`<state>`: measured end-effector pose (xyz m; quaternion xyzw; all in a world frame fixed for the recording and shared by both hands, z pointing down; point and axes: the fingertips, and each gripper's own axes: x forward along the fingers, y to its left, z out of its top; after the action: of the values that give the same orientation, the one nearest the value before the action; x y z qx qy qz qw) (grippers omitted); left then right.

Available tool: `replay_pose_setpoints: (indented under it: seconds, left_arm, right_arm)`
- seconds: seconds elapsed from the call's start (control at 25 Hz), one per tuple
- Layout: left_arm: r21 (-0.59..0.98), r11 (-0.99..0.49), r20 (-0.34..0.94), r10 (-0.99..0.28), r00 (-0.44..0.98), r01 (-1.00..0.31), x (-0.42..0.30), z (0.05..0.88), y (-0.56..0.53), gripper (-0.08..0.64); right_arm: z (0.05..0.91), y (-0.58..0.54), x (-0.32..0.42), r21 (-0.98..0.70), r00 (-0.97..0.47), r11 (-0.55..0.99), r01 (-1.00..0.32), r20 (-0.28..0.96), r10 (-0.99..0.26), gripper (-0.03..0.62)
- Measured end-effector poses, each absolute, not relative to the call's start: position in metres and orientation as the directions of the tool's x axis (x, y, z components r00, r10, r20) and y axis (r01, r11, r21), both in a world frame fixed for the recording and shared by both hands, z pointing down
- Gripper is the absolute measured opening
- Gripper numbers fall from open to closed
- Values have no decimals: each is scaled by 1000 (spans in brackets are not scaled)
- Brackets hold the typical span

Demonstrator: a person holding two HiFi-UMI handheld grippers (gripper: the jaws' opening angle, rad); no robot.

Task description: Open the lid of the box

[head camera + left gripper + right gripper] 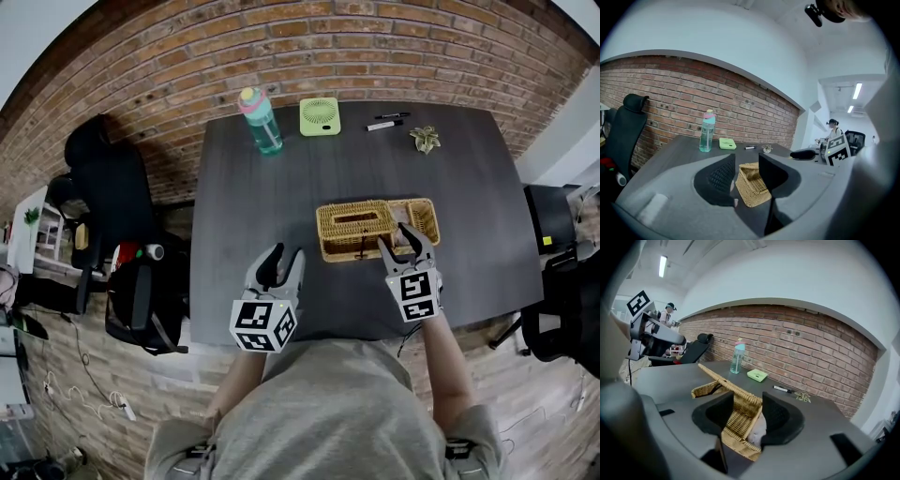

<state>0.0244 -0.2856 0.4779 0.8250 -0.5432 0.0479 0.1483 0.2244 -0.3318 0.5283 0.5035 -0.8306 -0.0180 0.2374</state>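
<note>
A wicker box lies on the dark table, near its front edge. Its slotted lid sits shifted to the left and leaves the box's right part uncovered. In the right gripper view the lid slants upward to the left over the box, with something white inside. My right gripper stands at the box's near right end, its jaws wide with the wicker end between them; I cannot see the pads pressing on it. My left gripper hovers open and empty left of the box.
At the table's far edge stand a teal bottle, a green fan, a marker and a small plant. A black chair and a bag stand left of the table. Behind is a brick wall.
</note>
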Motion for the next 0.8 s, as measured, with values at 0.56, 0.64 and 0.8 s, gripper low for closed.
replay_pose_setpoints:
  seconds: [0.56,0.64,0.8]
  left_arm:
    - [201,-358,239,-885,400,-912,20,479,-292,158]
    - [201,-355,240,-886,398,-913,19,479,-293,158]
    - [206,-348,241,-888,392,-915,17,480,-296,158]
  right_arm:
    - [496,-365,219,286,-408,516,-807,362,-838,183]
    - [494,-370,218,295,-410,521,-801,365,-836,181]
    - [488,-383,217,305,-412,524,-795,361,-836,176]
